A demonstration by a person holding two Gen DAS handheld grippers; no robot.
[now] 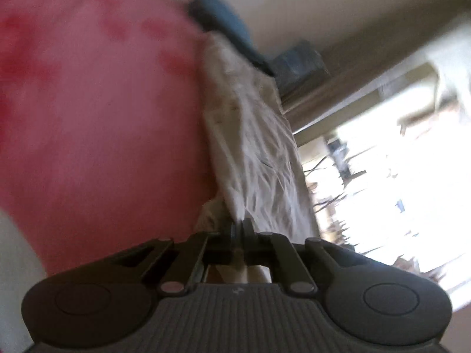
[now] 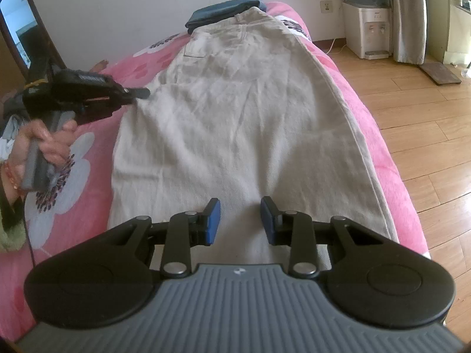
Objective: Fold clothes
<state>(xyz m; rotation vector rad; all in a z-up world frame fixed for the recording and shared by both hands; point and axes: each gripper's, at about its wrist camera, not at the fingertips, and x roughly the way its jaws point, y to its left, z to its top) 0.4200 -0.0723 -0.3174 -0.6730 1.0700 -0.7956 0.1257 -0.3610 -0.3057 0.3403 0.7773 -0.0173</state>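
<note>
The left gripper [image 2: 144, 92] has its two black fingers pinched together on the left edge of a pair of cream trousers [image 2: 235, 123], about halfway along their length; its own blurred view shows the tips [image 1: 240, 226] shut with a fold of pale cloth caught between them. A person's hand [image 2: 50, 141] grips its grey handle from below, so the tool reaches in sideways over the bed, probably so that this edge can be lifted and carried across for a fold. The right gripper [image 2: 240, 217] sits at the near end of the trousers, its blue pads [image 2: 213, 217] partly apart with bare cloth showing between them. It holds nothing; whether it touches the fabric cannot be told. It looks placed to steady or pick up the hem end. The trousers lie flat and lengthwise on a pink flowered bedspread [image 2: 374, 158], waistband and back pocket at the far end, legs towards the camera. Beyond the waistband a folded dark blue garment [image 2: 223, 13] rests by the wall, seemingly already done. To the right are a wooden floor [image 2: 418, 111] and a white water dispenser [image 2: 368, 29].
</note>
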